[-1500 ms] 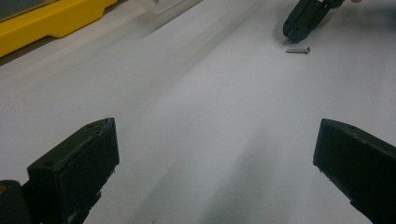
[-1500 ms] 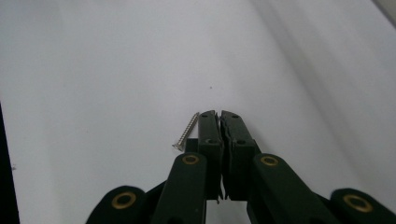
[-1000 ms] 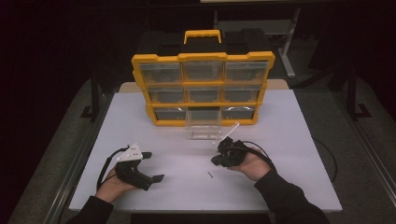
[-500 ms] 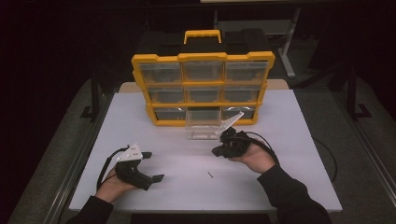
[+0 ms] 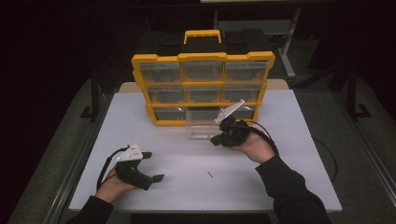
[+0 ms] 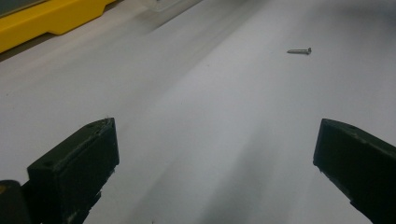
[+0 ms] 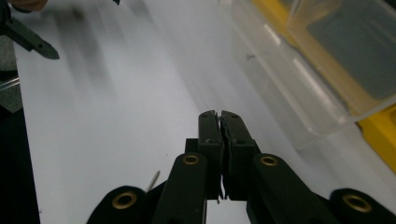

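A white table (image 5: 154, 121) carries a yellow organizer (image 5: 203, 88) standing upright at its far side, its clear drawer fronts facing the person so each compartment can be reached from the seat. One clear drawer (image 5: 201, 130) has been taken out of the bottom row and lies on the table just in front of its empty slot, probably so small parts can be dropped into it from above. The right gripper (image 5: 215, 140) hangs beside that drawer with its jaws clenched together; something thin seems pinched between the tips, though it is too small to identify. The left gripper (image 5: 155, 166) rests low at the near left, jaws spread wide and empty, likely parked out of the way. A lone screw (image 5: 210, 175) lies on the bare table between the two hands, apparently awaiting pickup.
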Available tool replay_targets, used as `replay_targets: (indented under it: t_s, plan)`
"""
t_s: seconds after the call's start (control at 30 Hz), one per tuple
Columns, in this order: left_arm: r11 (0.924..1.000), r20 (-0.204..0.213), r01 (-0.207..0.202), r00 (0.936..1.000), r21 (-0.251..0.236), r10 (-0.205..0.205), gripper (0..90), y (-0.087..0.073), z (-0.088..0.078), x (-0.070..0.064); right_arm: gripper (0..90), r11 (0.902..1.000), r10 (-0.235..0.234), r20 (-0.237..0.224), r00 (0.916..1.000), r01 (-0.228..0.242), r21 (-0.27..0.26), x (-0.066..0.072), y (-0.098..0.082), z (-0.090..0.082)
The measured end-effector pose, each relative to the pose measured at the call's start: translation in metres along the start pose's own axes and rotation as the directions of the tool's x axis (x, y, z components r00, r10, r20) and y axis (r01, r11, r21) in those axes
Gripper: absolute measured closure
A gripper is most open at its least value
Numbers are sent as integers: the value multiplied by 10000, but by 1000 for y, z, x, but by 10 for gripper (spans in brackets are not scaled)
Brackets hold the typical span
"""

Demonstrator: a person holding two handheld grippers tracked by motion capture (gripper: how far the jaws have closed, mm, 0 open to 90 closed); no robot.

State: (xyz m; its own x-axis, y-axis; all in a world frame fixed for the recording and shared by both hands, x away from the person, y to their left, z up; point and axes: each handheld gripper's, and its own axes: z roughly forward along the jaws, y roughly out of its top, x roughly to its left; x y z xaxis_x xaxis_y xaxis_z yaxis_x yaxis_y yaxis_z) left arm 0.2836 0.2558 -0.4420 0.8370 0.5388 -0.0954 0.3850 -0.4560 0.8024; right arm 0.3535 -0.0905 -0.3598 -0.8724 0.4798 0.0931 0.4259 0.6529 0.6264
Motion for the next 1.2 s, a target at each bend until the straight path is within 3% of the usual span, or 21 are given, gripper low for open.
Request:
replay_targets:
  t_s: [0.8, 1.2]
  plan:
    - [9999, -78, 141, 9999, -55, -142, 0, 0, 0, 1, 861, 9992, -82, 296, 9995, 94, -399, -18, 47, -2]
    - [9998, -13, 183, 9998, -22, -183, 0, -1, 0, 1, 861, 9987, 101, 532, 9985, -74, -509, -31, 63, 10]
